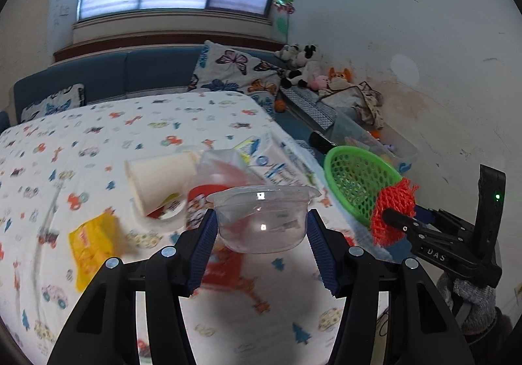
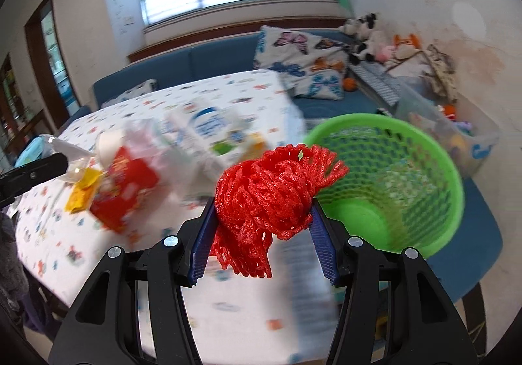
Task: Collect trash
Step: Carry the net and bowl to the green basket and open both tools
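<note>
My left gripper [image 1: 261, 221] is shut on a clear plastic cup [image 1: 261, 218] and holds it above the table. My right gripper [image 2: 262, 205] is shut on a red foam net [image 2: 267, 192], next to the rim of the green mesh basket [image 2: 391, 182]; that gripper [image 1: 391, 218], its red foam net [image 1: 393, 208] and the basket [image 1: 359, 179] also show in the left wrist view. On the table lie a white paper cup [image 1: 156, 179], a yellow wrapper [image 1: 93, 241], a red carton [image 2: 125, 185] and a white-and-blue carton [image 1: 277, 162].
The table has a white printed cloth [image 1: 98, 136]. A blue sofa [image 1: 130, 74] with butterfly cushions [image 1: 235, 71] stands behind it. Soft toys [image 1: 303, 68] and a clear storage box [image 1: 375, 139] sit along the right wall.
</note>
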### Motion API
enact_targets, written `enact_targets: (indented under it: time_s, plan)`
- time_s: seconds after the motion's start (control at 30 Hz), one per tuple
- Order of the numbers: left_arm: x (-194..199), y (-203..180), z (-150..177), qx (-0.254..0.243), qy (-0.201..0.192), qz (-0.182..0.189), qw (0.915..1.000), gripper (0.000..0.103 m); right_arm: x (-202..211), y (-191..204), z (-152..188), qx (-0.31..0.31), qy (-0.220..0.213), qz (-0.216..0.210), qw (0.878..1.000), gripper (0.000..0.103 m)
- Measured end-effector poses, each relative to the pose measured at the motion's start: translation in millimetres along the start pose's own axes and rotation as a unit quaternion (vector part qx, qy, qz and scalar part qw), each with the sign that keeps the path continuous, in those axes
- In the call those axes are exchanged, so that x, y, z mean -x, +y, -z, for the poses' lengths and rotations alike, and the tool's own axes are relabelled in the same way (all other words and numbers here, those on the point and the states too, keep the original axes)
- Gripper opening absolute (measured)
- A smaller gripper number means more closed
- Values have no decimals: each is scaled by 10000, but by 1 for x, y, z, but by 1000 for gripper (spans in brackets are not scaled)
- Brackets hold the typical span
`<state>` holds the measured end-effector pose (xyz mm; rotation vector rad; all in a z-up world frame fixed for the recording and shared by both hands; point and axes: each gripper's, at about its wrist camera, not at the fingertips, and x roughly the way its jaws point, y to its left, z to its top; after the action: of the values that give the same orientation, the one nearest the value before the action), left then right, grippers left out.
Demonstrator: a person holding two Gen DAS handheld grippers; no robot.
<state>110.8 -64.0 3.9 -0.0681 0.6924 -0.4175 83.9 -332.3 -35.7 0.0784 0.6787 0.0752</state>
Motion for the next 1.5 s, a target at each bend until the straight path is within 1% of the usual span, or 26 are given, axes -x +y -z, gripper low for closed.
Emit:
enact_targets:
  time_s: [0.17, 0.23, 0.4, 0.53, 0.6, 0.63, 0.8, 1.1, 1.23, 1.4, 1.5]
  plan:
    - [-24, -34, -18, -315, 55, 169, 9993, 54, -8, -43, -8, -193, 48, 312, 9993, 56]
    - [-34, -48, -25, -426, 90, 242, 9988, 54, -12, -58, -11, -211, 73, 488, 9986, 57]
    - [-59, -74, -37, -662, 185, 326, 9971, 54, -27, -90, -10, -250, 186, 778, 9965, 57]
    - [-77, -92, -47, -813, 265, 358, 9957, 54, -38, -110, -7, -322, 289, 861, 9953, 58]
    - [-84, -98, -53, -855, 285, 396, 9951, 54, -44, -117, -5, -349, 322, 907, 9947, 60]
    - [-89, -104, -55, -890, 296, 413, 9947, 54, -46, -121, -5, -369, 334, 912, 9946, 61]
    - [-108, -125, -66, -1028, 353, 513, 9928, 54, -51, -133, -4, -461, 360, 901, 9942, 73]
    - [-150, -159, -68, -1241, 735, 680, 9872, 55, -36, -142, -3, -452, 169, 1086, 9929, 76]
    - [-170, -174, -64, -1406, 938, 655, 9834, 55, -25, -148, 2, -543, 85, 1093, 9925, 77]
    - [-192, -186, -62, -1426, 1226, 706, 9796, 55, -15, -153, 6, -628, 25, 1095, 9920, 78]
    - [-200, -192, -61, -1437, 1326, 738, 9779, 55, -11, -155, 9, -671, 1, 1089, 9918, 79]
